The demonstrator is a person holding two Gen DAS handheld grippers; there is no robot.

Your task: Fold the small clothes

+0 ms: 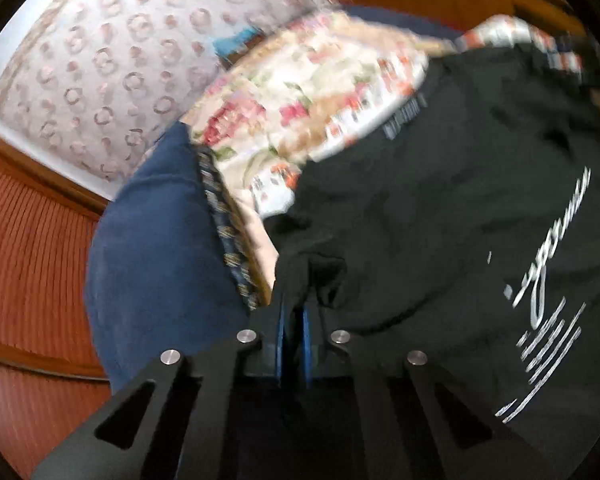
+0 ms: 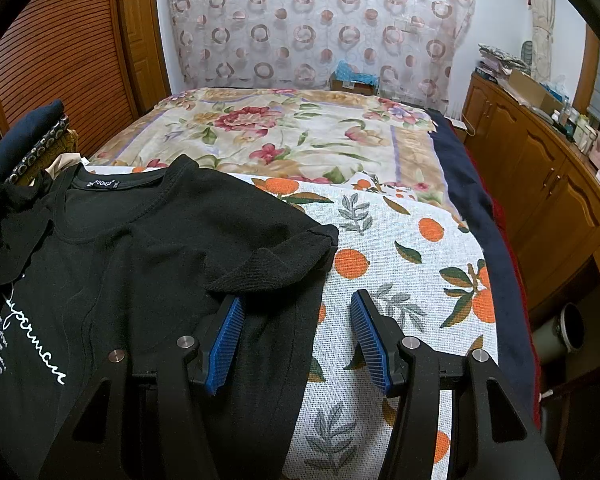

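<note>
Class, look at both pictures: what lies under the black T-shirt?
Under the black T-shirt lies an orange-print cloth, spread over a floral bedcover. Whatever lies directly beneath the shirt's middle is covered.

A: What sort of place?

B: Home bedroom. Bed (image 2: 284,136) fills the middle w/ a floral bedspread (image 2: 300,128), orange-print cloth (image 2: 400,248) laid over the near end.

A: Anything else?

B: Far wall has a sheer curtain (image 2: 320,20) w/ ring pattern. Left side, slatted wooden wardrobe doors (image 2: 48,60). Right side, a wooden cabinet (image 2: 540,176), top crowded w/ boxes, bottles, misc household bits. Cardboard box (image 2: 352,84) at the far end of the bed. Navy cushion (image 2: 16,136) near left. Lived-in, domestic.
</note>
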